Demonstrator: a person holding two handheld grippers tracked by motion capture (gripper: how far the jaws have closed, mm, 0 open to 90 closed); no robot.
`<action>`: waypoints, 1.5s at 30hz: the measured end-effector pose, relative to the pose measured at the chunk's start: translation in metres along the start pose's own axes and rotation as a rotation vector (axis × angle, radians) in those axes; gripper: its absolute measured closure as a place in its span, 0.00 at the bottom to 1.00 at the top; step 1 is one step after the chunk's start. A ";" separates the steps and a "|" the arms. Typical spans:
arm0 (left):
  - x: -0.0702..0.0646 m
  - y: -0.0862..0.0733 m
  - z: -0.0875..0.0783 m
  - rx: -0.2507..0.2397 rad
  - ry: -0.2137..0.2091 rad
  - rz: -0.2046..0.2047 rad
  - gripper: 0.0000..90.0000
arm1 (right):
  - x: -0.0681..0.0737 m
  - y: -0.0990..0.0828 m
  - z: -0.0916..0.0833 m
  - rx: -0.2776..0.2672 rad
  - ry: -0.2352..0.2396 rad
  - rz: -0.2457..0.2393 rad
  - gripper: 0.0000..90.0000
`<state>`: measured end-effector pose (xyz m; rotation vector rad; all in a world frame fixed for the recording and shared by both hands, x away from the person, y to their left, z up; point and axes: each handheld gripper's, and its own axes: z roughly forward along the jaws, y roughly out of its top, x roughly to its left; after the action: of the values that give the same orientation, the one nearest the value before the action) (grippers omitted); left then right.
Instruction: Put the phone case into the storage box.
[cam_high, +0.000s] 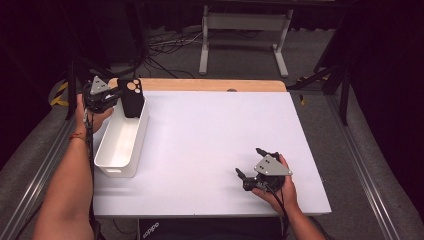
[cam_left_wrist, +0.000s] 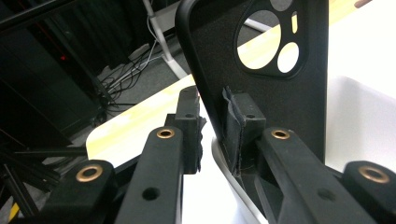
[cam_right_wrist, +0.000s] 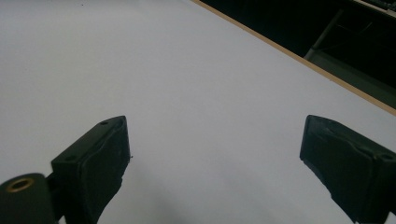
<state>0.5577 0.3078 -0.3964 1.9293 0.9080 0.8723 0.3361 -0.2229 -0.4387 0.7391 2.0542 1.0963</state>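
Observation:
A black phone case (cam_high: 132, 97) with round camera cut-outs stands upright at the far end of a white bin (cam_high: 117, 172). My left gripper (cam_high: 120, 92) reaches it from the left, shut on its side wall. In the left gripper view the pads of my left gripper (cam_left_wrist: 212, 121) pinch the phone case (cam_left_wrist: 280, 107) at its edge, above the bin (cam_left_wrist: 359, 116). My right gripper (cam_high: 249, 161) rests low over the white table near the front right, open. In the right gripper view the jaws of my right gripper (cam_right_wrist: 215, 144) stand wide apart with only bare table between them.
The white table top (cam_high: 215, 130) spreads between the bin and the right hand. A wooden strip (cam_high: 200, 84) runs along its far edge. Beyond it stand a white table frame (cam_high: 245, 22) and loose cables (cam_high: 165, 47) on the floor.

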 end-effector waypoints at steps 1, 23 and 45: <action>0.000 0.000 0.000 -0.001 -0.001 0.000 0.85 | 0.000 0.000 0.000 -0.002 0.001 0.001 0.10; -0.005 0.002 -0.019 -0.052 0.009 -0.006 0.81 | 0.001 0.002 -0.002 -0.017 0.005 -0.010 0.10; -0.017 0.003 -0.048 -0.108 -0.006 -0.019 0.75 | 0.002 0.005 -0.001 -0.027 0.025 -0.023 0.10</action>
<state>0.5109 0.3105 -0.3767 1.8274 0.8573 0.8862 0.3346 -0.2198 -0.4349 0.6901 2.0600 1.1241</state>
